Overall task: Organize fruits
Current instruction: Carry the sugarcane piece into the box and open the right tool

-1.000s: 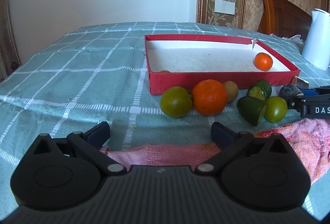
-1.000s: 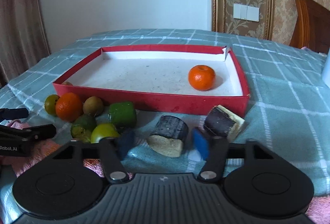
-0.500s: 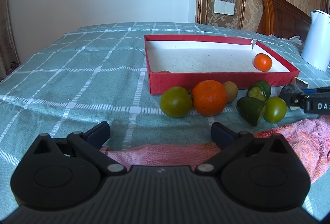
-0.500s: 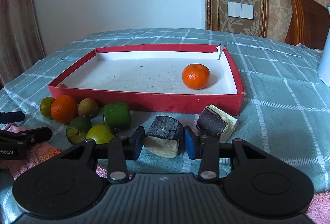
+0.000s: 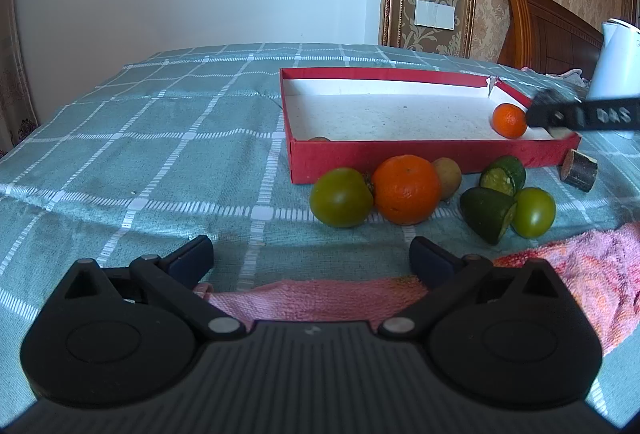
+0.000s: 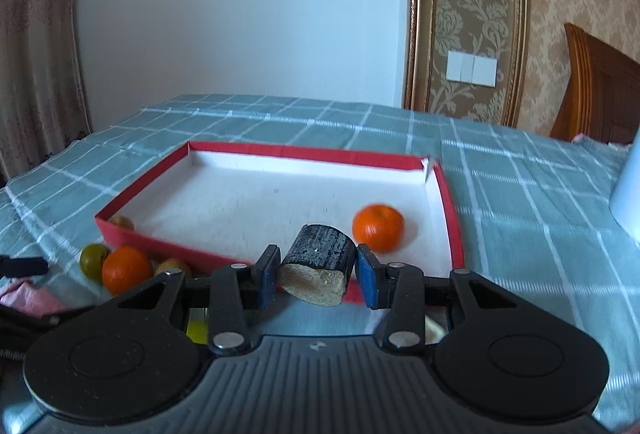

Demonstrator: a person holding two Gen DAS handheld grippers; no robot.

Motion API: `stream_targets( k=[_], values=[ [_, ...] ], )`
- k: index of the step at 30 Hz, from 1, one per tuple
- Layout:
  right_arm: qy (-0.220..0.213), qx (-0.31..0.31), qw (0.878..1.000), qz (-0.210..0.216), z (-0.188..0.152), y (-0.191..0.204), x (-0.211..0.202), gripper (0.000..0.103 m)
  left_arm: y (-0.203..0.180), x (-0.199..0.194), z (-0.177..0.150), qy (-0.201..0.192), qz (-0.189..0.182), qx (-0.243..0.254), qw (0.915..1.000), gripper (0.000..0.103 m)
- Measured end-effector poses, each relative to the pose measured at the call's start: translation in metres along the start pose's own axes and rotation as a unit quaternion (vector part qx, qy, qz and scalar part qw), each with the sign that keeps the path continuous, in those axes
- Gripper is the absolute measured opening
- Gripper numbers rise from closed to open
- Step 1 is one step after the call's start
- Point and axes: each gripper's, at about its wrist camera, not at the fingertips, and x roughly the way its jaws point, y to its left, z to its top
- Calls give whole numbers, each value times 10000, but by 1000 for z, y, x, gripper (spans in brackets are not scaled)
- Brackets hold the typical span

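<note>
My right gripper (image 6: 317, 278) is shut on a dark-skinned cane chunk (image 6: 320, 262) with a pale cut face, held in the air above the near wall of the red box (image 6: 280, 154). Inside the box lie a small orange (image 6: 378, 228) and, in the left corner, a small brown fruit (image 6: 122, 222). My left gripper (image 5: 312, 260) hangs open with nothing in it over the pink towel (image 5: 320, 300). In front of the box (image 5: 400, 156) sit a green tomato (image 5: 341, 197), a big orange (image 5: 406, 189), a brown fruit (image 5: 447, 174), two green cut pieces (image 5: 486, 210), another green tomato (image 5: 534, 212) and a second cane chunk (image 5: 580, 170).
A white kettle (image 5: 616, 62) stands at the far right on the checked teal cloth (image 5: 160, 154). A wooden headboard (image 5: 552, 30) rises behind it. The right gripper's black side (image 5: 580, 116) crosses the left wrist view above the box's right corner.
The right gripper's jaws closed on the cane chunk and lifted it off the cloth, up and forward to the box's near wall. The left gripper stayed where it was, open.
</note>
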Motion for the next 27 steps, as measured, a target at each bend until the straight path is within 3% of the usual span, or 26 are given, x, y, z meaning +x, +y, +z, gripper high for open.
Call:
stream_targets(
  k=[17,27],
  values=[
    [615,-111,9980,-125,31,8,99,40,0,0,0,1,-4,-1,10000,103],
    [844,33,9964,-81,29,5,115,40,0,0,0,7,7,14,10000,103]
  ],
)
